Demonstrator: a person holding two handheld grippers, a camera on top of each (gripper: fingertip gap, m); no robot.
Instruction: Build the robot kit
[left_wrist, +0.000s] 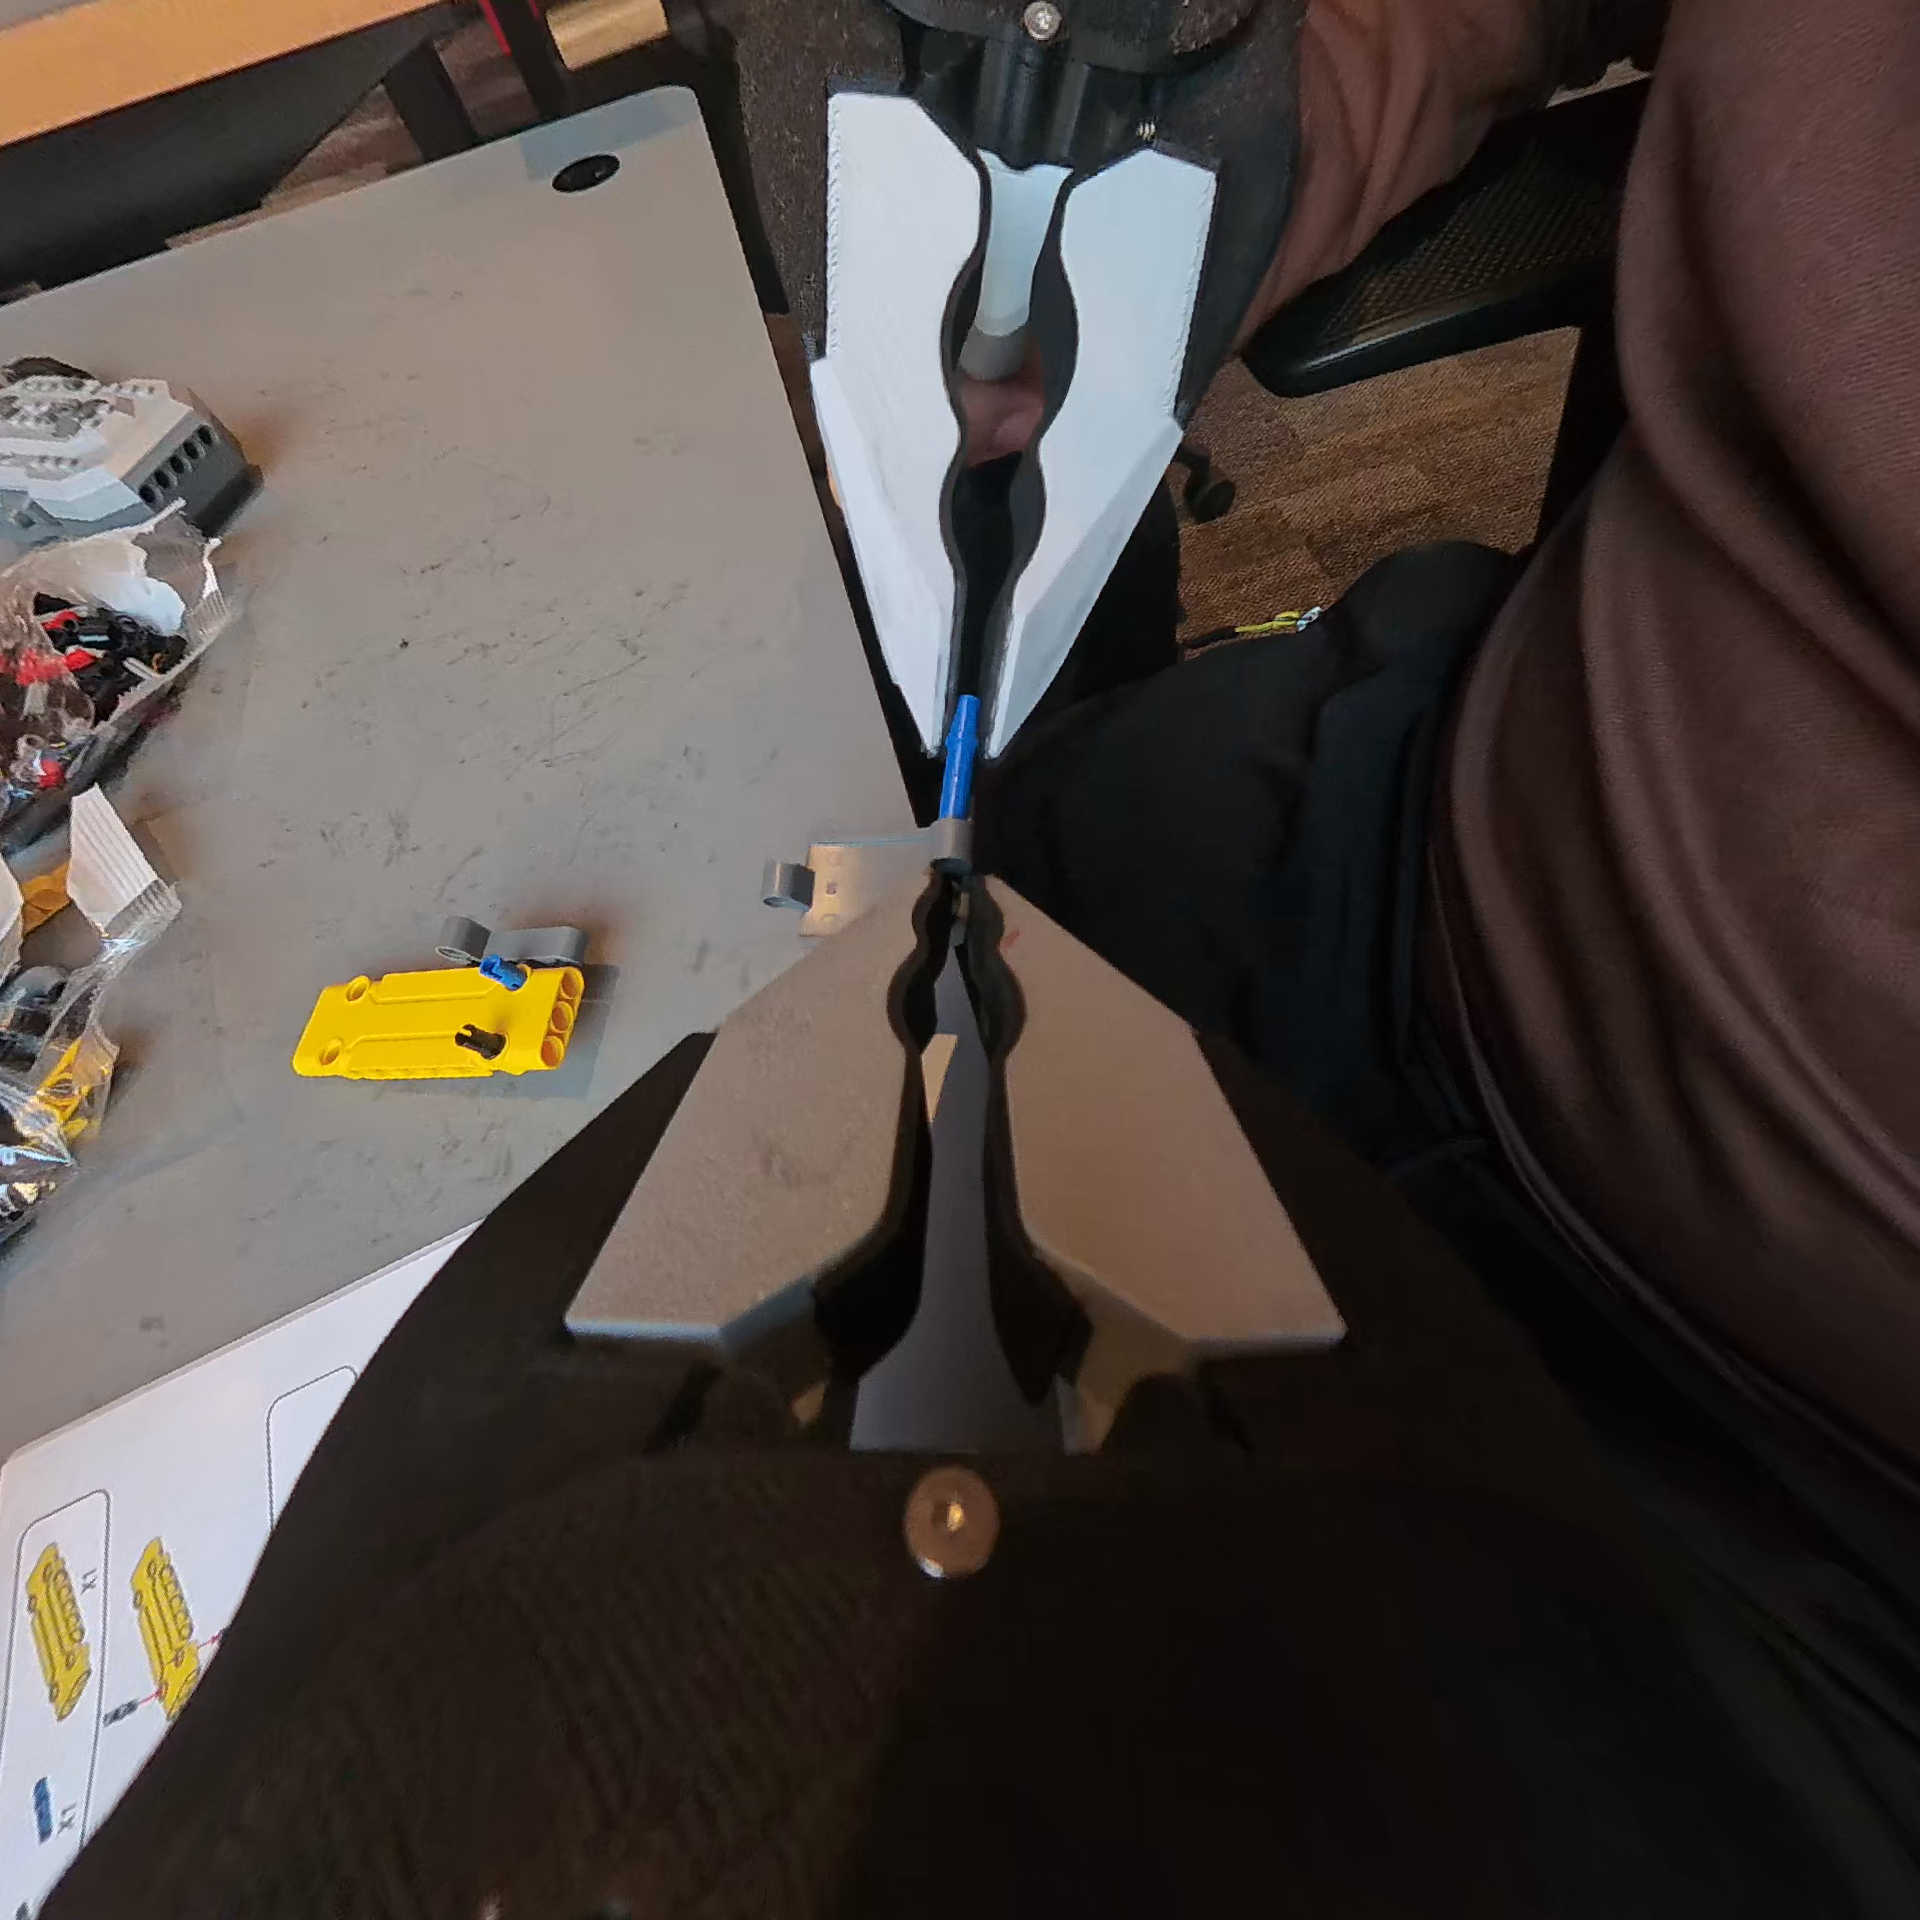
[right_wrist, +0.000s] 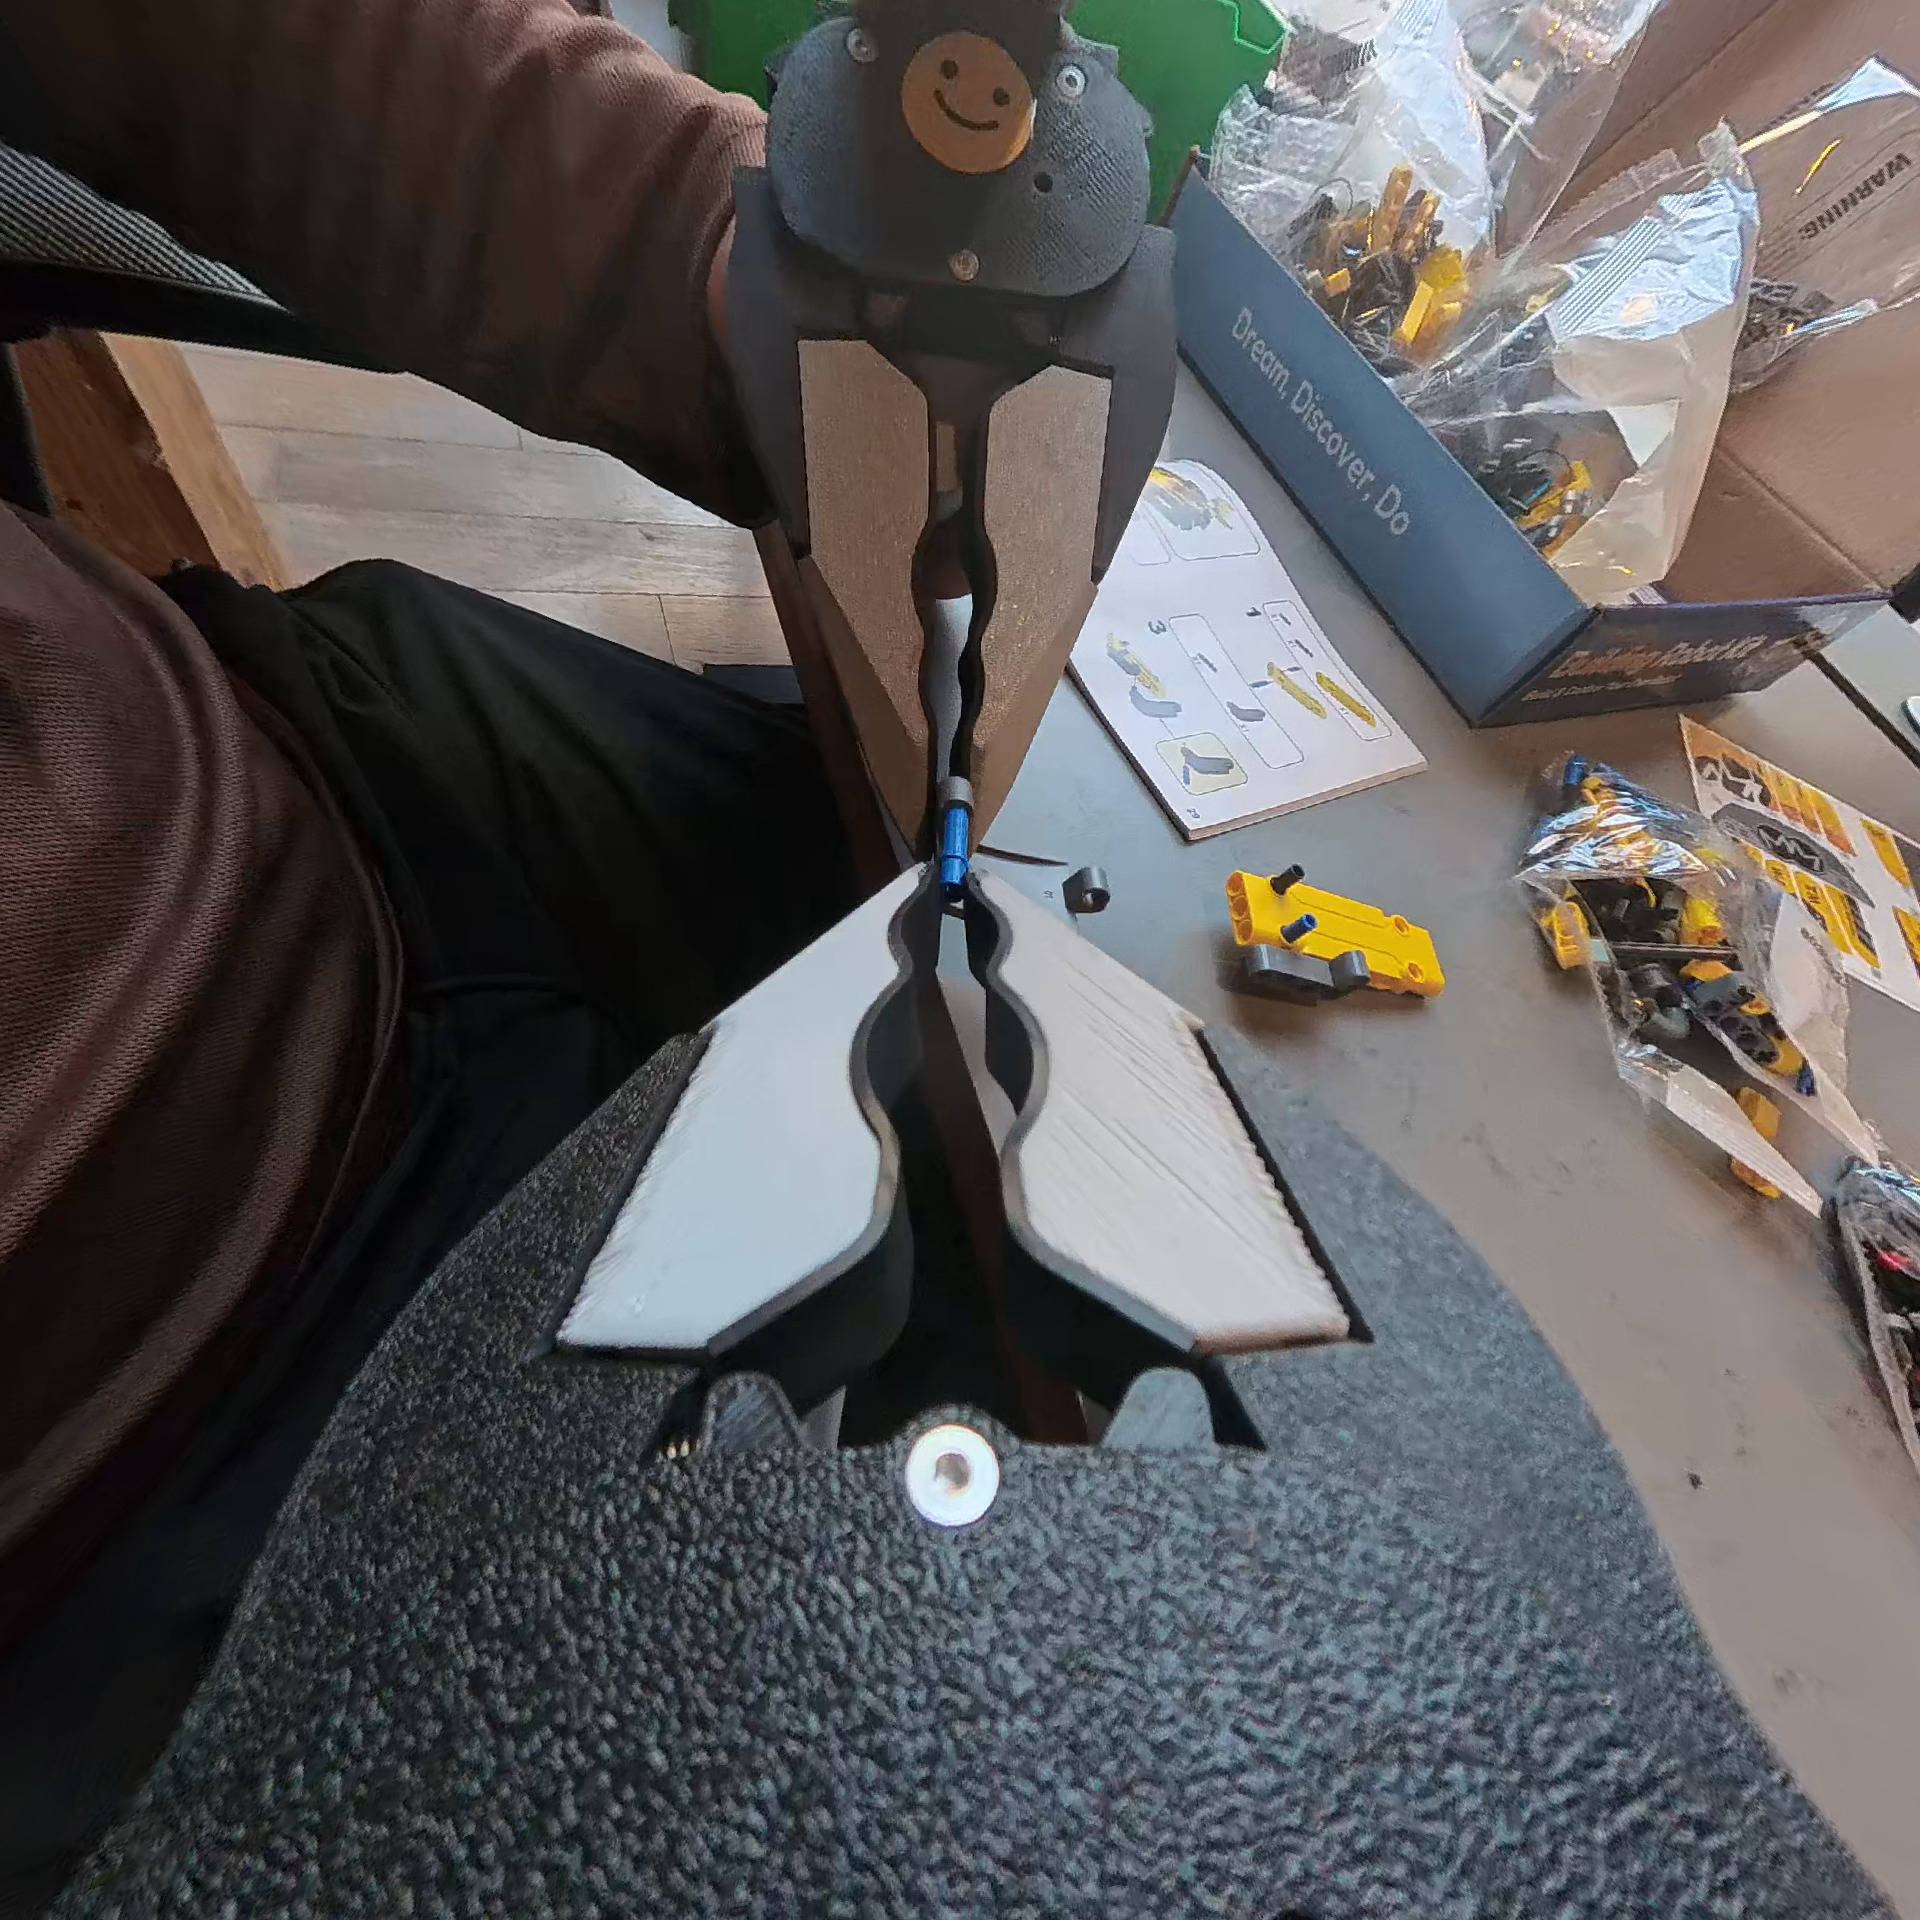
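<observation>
In the left wrist view my left gripper (left_wrist: 956, 896) is shut on a small grey connector (left_wrist: 951, 847). My right gripper (left_wrist: 962, 740), with white fingers, comes in from the top, shut on a blue pin (left_wrist: 958, 774). The pin's lower end meets the connector. In the right wrist view my right gripper (right_wrist: 945, 885) grips the blue pin (right_wrist: 952, 847). Opposite it, the left gripper (right_wrist: 956, 802) holds the grey connector (right_wrist: 958, 792). Both grippers meet tip to tip beyond the table edge, over a person's lap.
On the grey table (left_wrist: 468, 520) lie a yellow panel (left_wrist: 447, 1023) (right_wrist: 1340, 935) with pins and grey pieces, a loose grey piece (left_wrist: 790, 883) (right_wrist: 1086, 888), an instruction booklet (left_wrist: 156, 1507) (right_wrist: 1226, 665) and bags of parts (left_wrist: 73, 644) (right_wrist: 1683, 966). A blue box (right_wrist: 1403, 499) stands behind. The tips of both grippers are at nearly the same place.
</observation>
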